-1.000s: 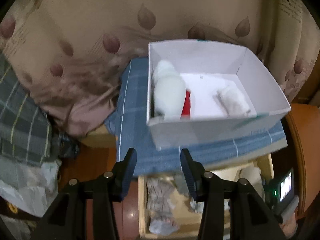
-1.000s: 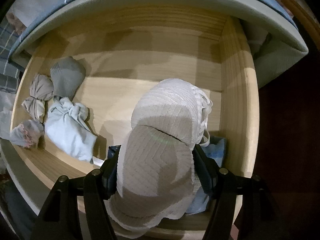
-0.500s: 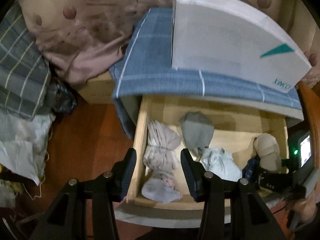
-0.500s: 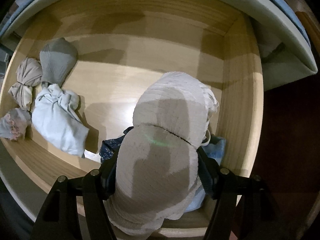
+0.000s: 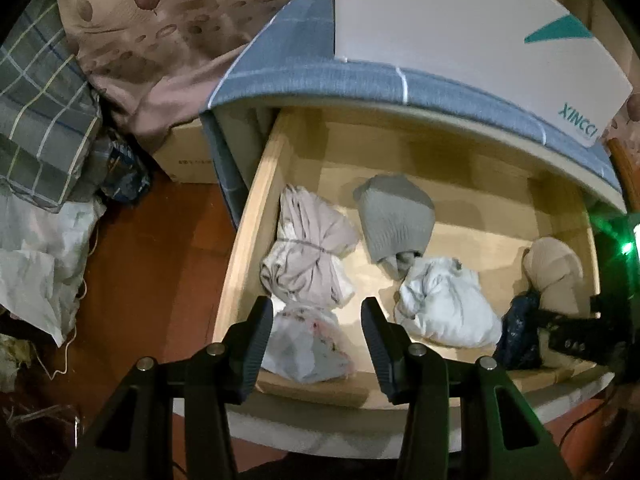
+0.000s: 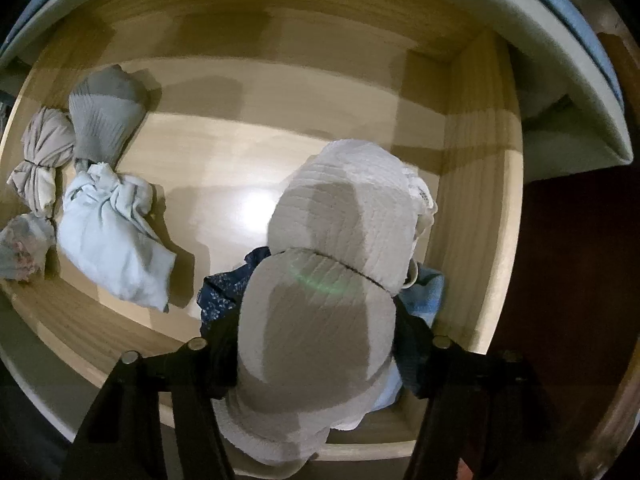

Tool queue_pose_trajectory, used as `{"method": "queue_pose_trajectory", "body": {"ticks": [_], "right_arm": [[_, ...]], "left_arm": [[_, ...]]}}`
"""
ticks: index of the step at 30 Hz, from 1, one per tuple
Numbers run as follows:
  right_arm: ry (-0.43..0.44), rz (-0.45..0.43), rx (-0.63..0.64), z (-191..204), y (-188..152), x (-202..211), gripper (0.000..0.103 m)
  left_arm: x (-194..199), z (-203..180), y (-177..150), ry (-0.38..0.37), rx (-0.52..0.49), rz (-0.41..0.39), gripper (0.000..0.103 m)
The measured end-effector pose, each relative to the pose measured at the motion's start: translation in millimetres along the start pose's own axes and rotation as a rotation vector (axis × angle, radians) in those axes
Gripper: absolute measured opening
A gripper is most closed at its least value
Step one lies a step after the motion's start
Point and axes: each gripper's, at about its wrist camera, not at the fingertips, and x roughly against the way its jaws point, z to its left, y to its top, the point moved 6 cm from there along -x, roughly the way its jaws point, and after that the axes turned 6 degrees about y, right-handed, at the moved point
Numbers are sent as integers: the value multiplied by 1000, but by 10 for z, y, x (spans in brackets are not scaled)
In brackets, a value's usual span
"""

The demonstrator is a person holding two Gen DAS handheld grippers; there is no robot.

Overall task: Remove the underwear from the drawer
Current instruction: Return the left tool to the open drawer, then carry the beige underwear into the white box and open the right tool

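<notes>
An open wooden drawer [image 5: 248, 248] holds several knotted underwear bundles: pinkish-beige [image 5: 308, 256], grey ribbed [image 5: 396, 220], pale blue-white [image 5: 444, 304] and a pale floral one [image 5: 308, 344]. My left gripper [image 5: 316, 308] hangs open over the drawer's front left, just above the floral bundle, with nothing between its fingers. At the drawer's right end, my right gripper [image 6: 320, 332] points straight down. Its jaws are closing on a white ribbed bundle [image 6: 344, 216], which fills the gap and hides the fingertips. Under that bundle lie a dark blue patterned cloth [image 6: 224, 292] and a light blue cloth [image 6: 428, 292].
A blue checked cover [image 5: 320, 60] overhangs the drawer's back, with a white box [image 5: 460, 28] standing on it. Leaf-print bedding [image 5: 160, 20], a cardboard box [image 5: 188, 156] and crumpled plastic bags [image 5: 36, 268] crowd the left. Red-brown floor [image 5: 152, 280] runs beside the drawer.
My left gripper has come down from the white box on top to just over the open drawer. My right gripper's fingers have drawn in on the white ribbed bundle.
</notes>
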Motion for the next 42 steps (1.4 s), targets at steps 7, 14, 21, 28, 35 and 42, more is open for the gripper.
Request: {"method": "queue_pose_trajectory", "body": {"ticks": [7, 14, 21, 28, 35, 42], "right_arm": [[5, -55, -37, 24, -8, 131, 51], [5, -163, -24, 84, 62, 467, 51], [57, -298, -32, 138, 24, 831, 51], [90, -346, -45, 65, -69, 1187, 50], [141, -318, -39, 59, -220, 1208, 48], [199, -311, -29, 164, -360, 1365, 48]], "left_arm": [[-114, 19, -109, 23, -7, 8, 47], [-138, -10, -134, 4, -15, -17, 47], [-69, -79, -136, 32, -57, -61, 47], [-89, -32, -130, 16, -34, -52, 47], [-95, 23, -134, -5, -4, -49, 47], [-85, 39, -135, -12, 4, -55, 47]]}}
